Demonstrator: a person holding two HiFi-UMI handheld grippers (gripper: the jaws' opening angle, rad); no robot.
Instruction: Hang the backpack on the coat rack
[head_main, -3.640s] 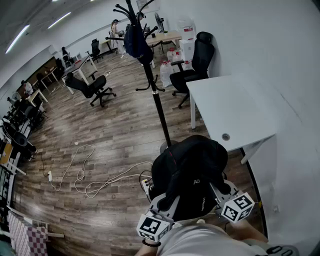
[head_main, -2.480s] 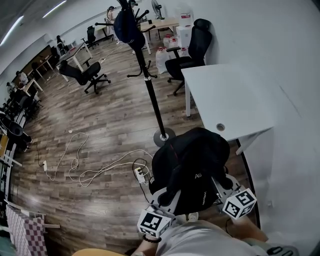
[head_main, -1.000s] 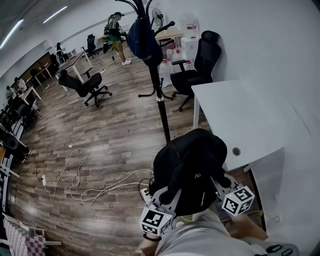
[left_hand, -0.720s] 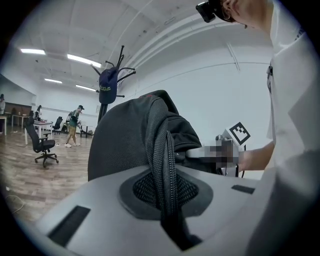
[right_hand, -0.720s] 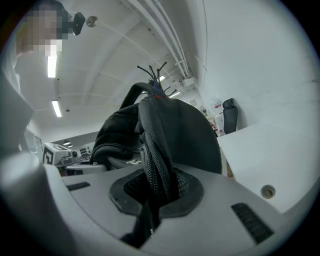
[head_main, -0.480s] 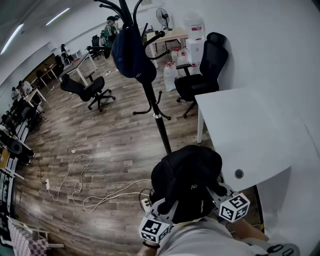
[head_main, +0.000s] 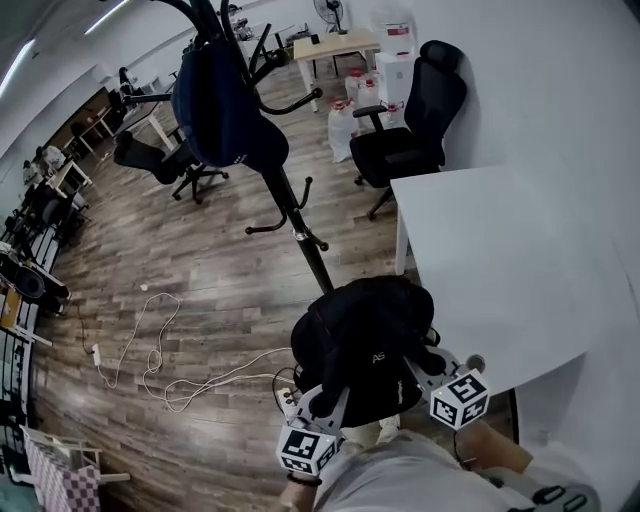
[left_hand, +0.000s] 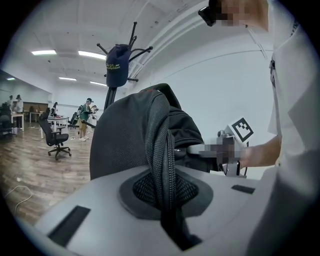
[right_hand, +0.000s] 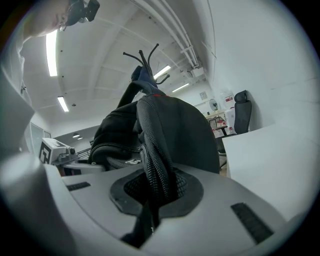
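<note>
A black backpack (head_main: 365, 335) hangs between my two grippers, just in front of the coat rack's black pole (head_main: 300, 240). My left gripper (head_main: 325, 400) is shut on one mesh shoulder strap (left_hand: 160, 150). My right gripper (head_main: 425, 362) is shut on the other strap (right_hand: 152, 165). The backpack's body (left_hand: 125, 135) fills the middle of the left gripper view, and it (right_hand: 175, 135) rises above the jaws in the right gripper view. A navy bag (head_main: 222, 110) hangs on the rack's upper hooks. The rack's top (left_hand: 120, 60) shows above the backpack, higher than both grippers.
A white table (head_main: 500, 260) stands close on the right. A black office chair (head_main: 415, 120) and water jugs (head_main: 345, 125) are behind it. Cables and a power strip (head_main: 190, 375) lie on the wooden floor to the left. More desks, chairs and people are far off.
Both grippers have carried the backpack toward the coat rack, which now looms larger and closer in the head view. The grips on the straps are unchanged.
</note>
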